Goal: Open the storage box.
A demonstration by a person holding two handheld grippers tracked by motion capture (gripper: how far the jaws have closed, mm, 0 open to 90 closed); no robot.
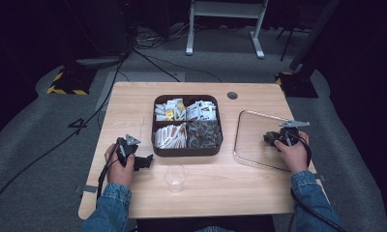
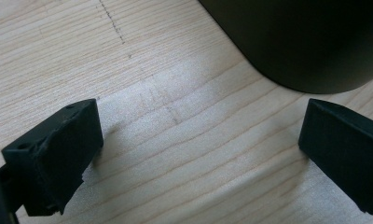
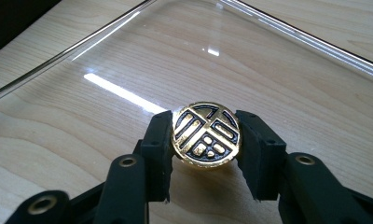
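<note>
Right gripper (image 3: 206, 154) pinches a gold coin (image 3: 206, 134) over the clear tray (image 3: 315, 84), likely placing; left gripper (image 2: 198, 154) spread, idle by box (image 2: 306, 42).

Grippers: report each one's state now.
Left gripper: open, empty, over bare table.
Right gripper: shut on a round gold-and-black token, over the clear tray.

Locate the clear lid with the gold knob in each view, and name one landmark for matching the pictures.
High view: the clear lid lies flat at right, beside the brown box; right gripper above it.
Left gripper view: wooden table and the box's dark corner, no lid.
Right gripper view: lid glass spans the frame; jaws clamp its gold knob.
Shared landmark: the table's wood grain.
</note>
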